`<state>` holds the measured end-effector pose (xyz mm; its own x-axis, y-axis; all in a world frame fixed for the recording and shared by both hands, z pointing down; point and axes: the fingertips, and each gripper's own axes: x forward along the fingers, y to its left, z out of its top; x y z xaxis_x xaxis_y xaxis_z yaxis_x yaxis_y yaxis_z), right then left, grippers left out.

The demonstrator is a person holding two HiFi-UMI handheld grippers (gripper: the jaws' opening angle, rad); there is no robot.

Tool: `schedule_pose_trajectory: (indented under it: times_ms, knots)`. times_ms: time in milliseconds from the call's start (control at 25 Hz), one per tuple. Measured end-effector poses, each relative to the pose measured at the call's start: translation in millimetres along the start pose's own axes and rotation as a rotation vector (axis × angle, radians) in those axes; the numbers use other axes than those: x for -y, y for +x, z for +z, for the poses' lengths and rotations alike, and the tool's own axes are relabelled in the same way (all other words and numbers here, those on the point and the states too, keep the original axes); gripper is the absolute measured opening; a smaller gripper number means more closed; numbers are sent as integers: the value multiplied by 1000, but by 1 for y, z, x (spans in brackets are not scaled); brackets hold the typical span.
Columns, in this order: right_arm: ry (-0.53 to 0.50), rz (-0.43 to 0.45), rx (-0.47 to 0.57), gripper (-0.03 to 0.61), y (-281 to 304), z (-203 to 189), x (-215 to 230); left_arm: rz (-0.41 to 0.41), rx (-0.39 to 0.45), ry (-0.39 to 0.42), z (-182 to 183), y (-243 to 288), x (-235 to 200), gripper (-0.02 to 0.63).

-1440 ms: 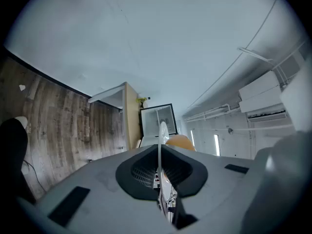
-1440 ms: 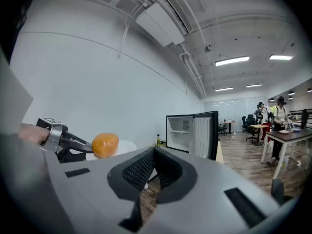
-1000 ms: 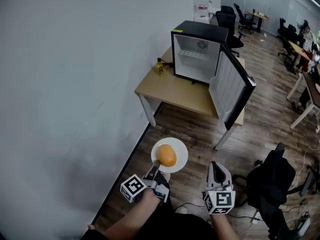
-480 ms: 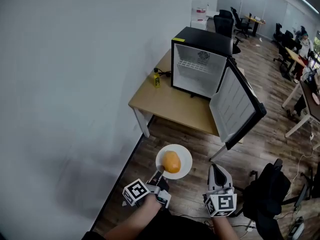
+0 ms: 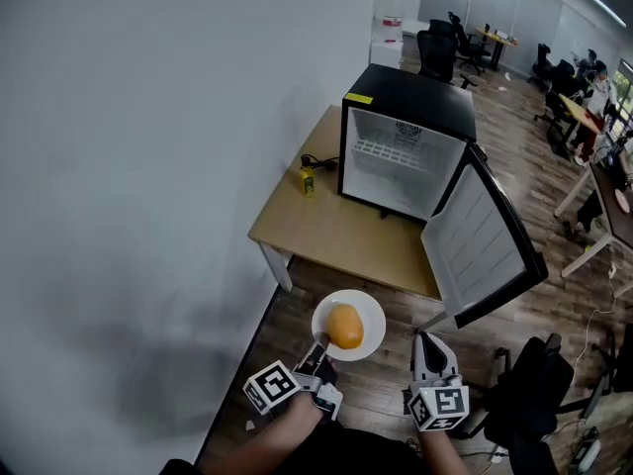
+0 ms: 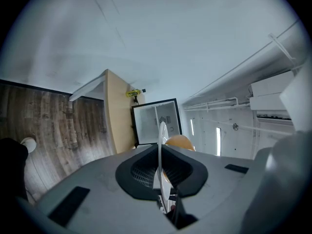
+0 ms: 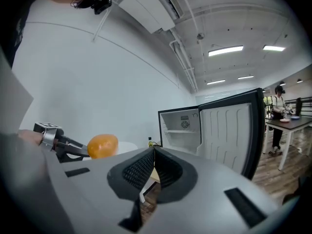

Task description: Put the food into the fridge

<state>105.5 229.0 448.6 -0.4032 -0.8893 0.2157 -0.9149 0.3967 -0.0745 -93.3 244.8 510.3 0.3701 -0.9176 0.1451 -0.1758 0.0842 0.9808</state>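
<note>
White wall on the left, wood floor underfoot. A light wooden surface stands against the wall and carries a small black fridge. The fridge door is swung fully open toward the right, and the white interior looks empty apart from a wire shelf. A small yellow bottle sits on the surface just beside the fridge's left wall. A white plate is held level in the air over the floor, well short of the surface, with one round orange piece of food resting on it. Left gripper: jaws clamped on the near rim of the plate, which shows edge-on between them in the left gripper view. Right gripper: jaws closed together, nothing in them, alongside the plate and apart from it. Step in hand, as I judge it: carrying the plated food toward the open fridge. Next move calls for keeping the plate flat so the food does not roll, clearing the door edge, and sliding the plate in onto the shelf or the fridge floor before letting go.
</note>
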Motion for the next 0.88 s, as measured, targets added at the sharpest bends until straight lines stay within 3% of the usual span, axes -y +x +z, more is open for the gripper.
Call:
schedule_pose_trajectory:
  times_ms: [400, 640, 880]
  knots:
    - [21, -77, 3, 60, 83, 9, -7, 14, -97, -8, 55, 53, -17, 21]
    - [-24, -113, 23, 60, 105, 14, 1, 32, -129, -111, 67, 78, -24, 21]
    - [-37, -166, 73, 60, 119, 24, 22, 20, -174, -34, 78, 105, -3, 21]
